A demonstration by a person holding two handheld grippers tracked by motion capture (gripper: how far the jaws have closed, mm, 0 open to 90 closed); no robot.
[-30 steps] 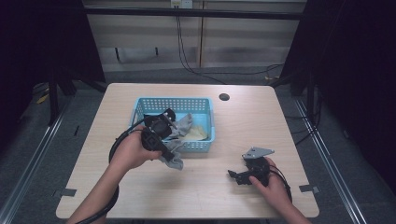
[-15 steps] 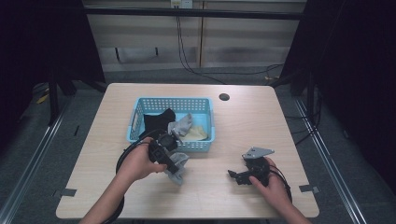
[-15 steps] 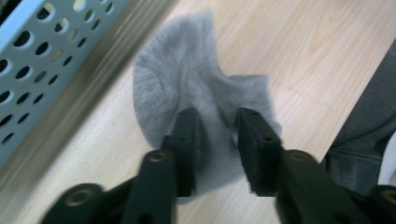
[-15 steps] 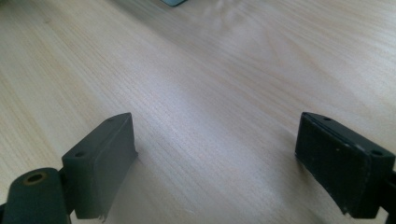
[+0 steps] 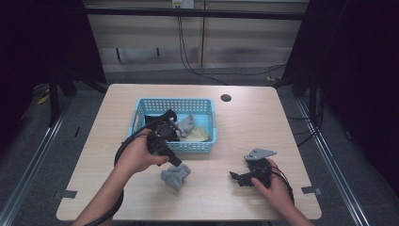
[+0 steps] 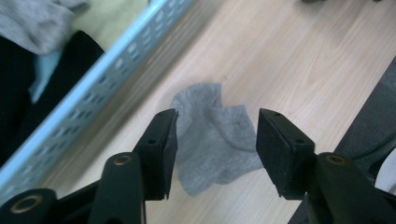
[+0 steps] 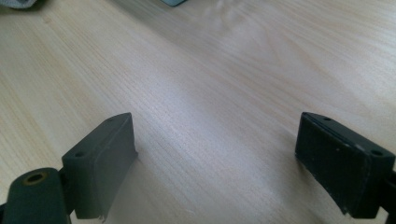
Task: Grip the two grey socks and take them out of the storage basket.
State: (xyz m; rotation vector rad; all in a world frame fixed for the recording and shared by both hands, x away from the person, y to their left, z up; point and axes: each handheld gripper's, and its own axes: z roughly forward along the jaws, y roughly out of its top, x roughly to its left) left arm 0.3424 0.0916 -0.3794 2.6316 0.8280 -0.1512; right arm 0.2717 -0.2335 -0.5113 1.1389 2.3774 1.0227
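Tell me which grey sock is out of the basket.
The grey sock lying crumpled on the bare table, just below the open left gripper; the other grey sock lies inside the blue basket.

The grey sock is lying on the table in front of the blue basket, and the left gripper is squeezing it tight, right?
Not quite. The grey sock does lie on the table in front of the blue basket, but the left gripper isn't squeezing it. The left gripper view shows its jaws, which have just been opening, apart above the sock.

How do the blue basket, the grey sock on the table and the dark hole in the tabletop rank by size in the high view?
1. Blue basket, clearly the largest.
2. Grey sock, lying on the table in front of the basket.
3. Dark hole, the smallest; it lies farther from the camera, so the gap may be overstated.
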